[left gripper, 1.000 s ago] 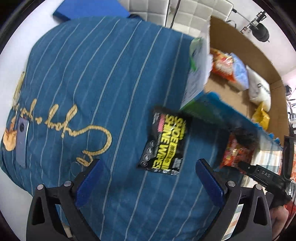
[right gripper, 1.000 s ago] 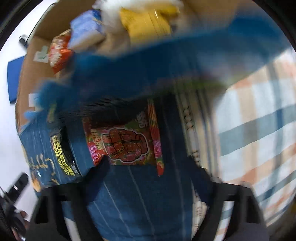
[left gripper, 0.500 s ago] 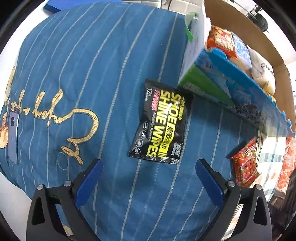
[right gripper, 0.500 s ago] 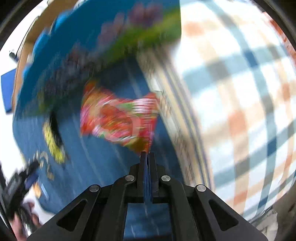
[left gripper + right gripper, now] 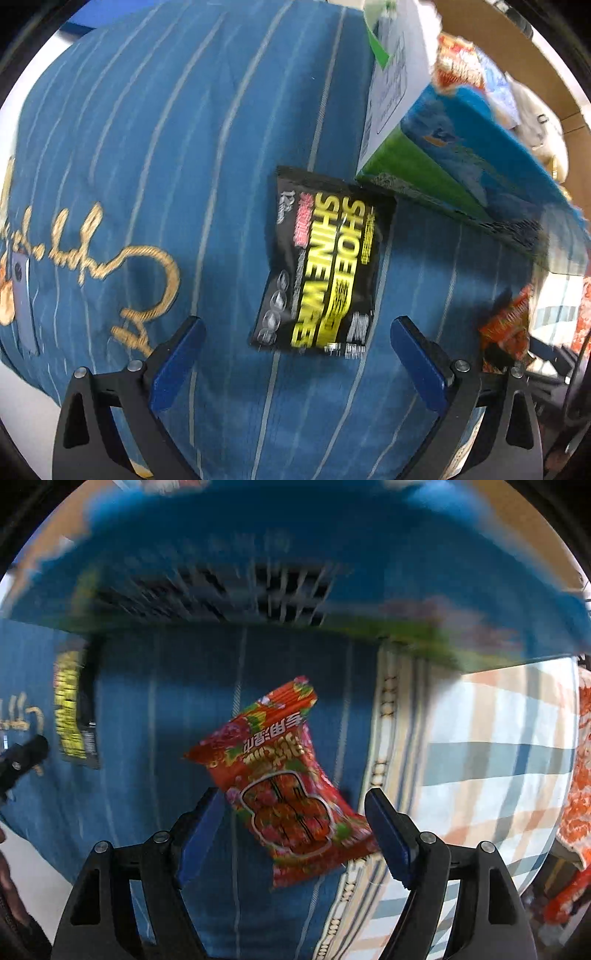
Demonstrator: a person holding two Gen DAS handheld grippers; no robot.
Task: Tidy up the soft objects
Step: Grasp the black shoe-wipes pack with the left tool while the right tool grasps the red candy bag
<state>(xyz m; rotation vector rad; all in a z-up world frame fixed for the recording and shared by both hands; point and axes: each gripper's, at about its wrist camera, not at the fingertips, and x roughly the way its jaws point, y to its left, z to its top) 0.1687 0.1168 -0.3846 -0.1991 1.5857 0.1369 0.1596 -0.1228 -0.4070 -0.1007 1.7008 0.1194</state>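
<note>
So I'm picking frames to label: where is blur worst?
Right wrist view: the blue box across the top is heavily smeared, the red snack packet only slightly soft. Left wrist view: milder blur, the shoe shine wipes pack lettering still readable.

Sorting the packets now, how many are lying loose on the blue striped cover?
2: a black wipes packet ahead of the left tongs, a red snack packet between the open right tongs. Others may be hidden.

Left wrist view looked down close past its gripper (image 5: 297, 354) onto striped blue fabric (image 5: 147, 147), right wrist view likewise, nearer, both shared the black wipes packet (image 5: 321, 273) and red snack packet (image 5: 284, 775).
</note>
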